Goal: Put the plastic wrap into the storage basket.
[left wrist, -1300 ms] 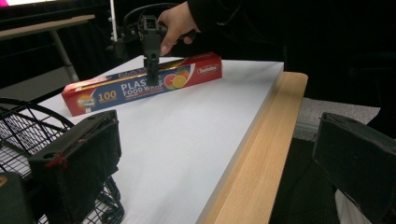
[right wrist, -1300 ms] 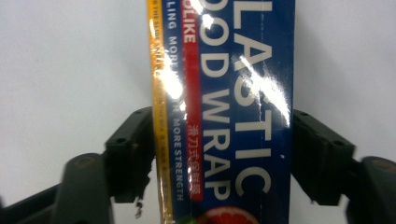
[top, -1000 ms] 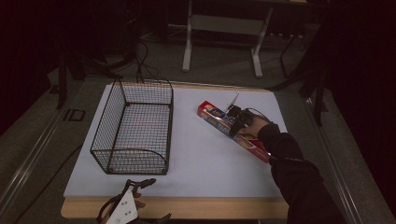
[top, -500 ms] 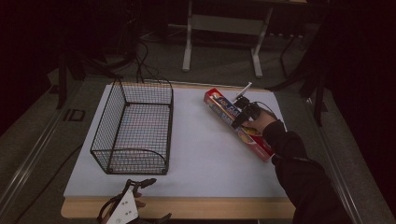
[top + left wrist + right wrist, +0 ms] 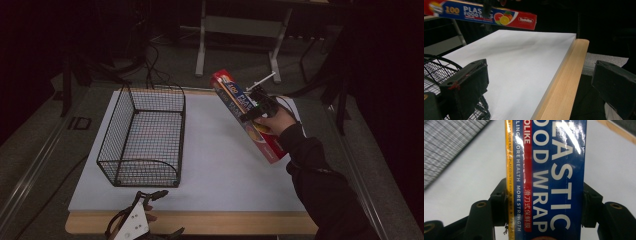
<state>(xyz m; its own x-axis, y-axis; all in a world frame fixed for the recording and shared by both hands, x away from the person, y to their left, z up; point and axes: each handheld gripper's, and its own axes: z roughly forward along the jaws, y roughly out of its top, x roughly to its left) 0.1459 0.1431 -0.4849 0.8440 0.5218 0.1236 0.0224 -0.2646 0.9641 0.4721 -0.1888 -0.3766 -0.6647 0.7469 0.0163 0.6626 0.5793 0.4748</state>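
Right gripper (image 5: 252,106) lifts the plastic wrap box (image 5: 243,114).
Its fingers (image 5: 499,200) clamp the box's sides above the desk (image 5: 225,165); the left gripper's (image 5: 539,82) fingers stand wide apart, holding nothing.

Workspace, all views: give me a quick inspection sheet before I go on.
Surface: white mat on a wood-edged table.
Job's things: plastic wrap box held tilted above the mat; wire basket empty, at the left.
Clutter: nothing seen.
Grippers: right gripper shut on the box's sides; left gripper open at the near edge.
Cables: one trails on the floor behind the basket.
Surroundings: dark; metal stand beyond the table.
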